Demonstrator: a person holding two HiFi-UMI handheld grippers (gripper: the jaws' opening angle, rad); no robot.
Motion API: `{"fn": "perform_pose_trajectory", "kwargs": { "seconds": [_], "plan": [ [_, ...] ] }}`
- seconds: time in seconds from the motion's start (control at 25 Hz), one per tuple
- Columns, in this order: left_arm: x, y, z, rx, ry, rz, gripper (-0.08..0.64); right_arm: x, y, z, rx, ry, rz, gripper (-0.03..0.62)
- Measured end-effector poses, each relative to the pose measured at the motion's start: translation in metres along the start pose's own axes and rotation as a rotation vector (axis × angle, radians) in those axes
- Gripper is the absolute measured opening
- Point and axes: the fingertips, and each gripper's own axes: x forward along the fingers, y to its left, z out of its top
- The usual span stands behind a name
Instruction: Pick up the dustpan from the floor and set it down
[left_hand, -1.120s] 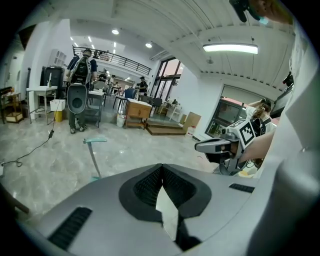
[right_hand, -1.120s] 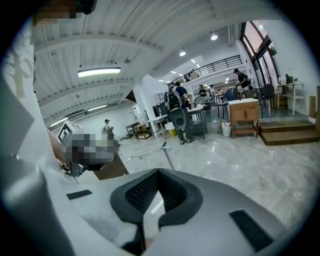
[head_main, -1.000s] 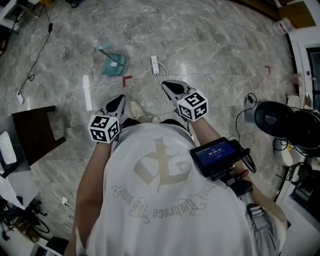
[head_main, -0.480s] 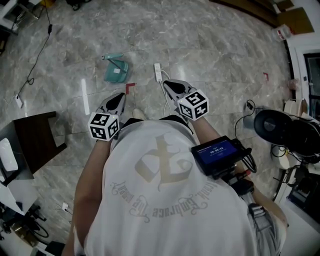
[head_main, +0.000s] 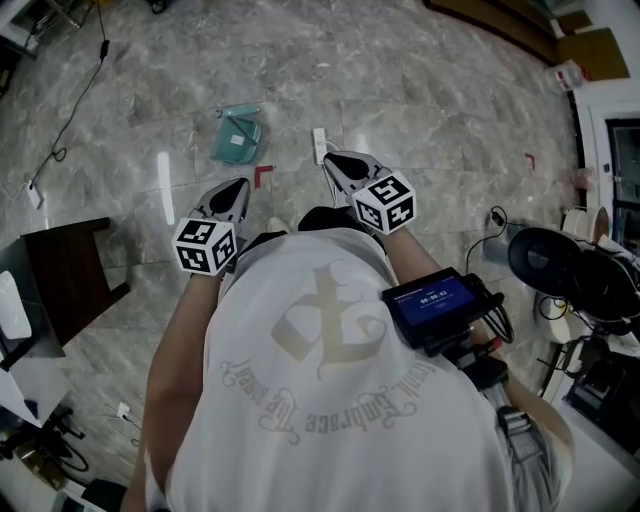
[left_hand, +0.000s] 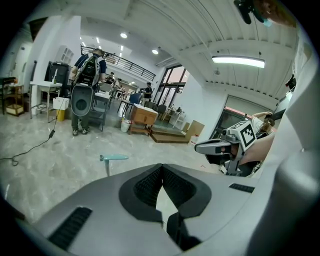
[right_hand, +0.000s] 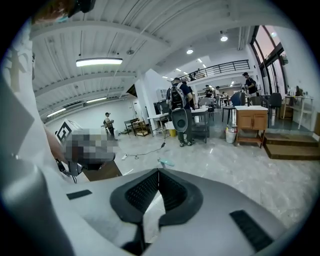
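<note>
well, the left hand-held gripper and right hand-held gripper are both pinched together, empty, above the floor near the teal dustpan lying there.

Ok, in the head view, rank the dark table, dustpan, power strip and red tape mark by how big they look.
1. dark table
2. dustpan
3. power strip and red tape mark: both small, too alike to rank.
</note>
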Motion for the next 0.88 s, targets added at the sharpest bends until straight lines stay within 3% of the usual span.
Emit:
{"fn": "perform_pose_trajectory", "kwargs": {
  "seconds": [0.36,0.88],
  "plan": [
    [-0.011,0.014,-0.008,-0.047,0.009,0.05,0.012,0.016,-0.001,-0.004,0.015,0.035,0.034,0.017],
    [0.018,0.054,0.01,-0.124,0.02,0.145,0.012,0.086,-0.024,0.018,-0.027,0.112,0.192,0.017]
  ]
}}
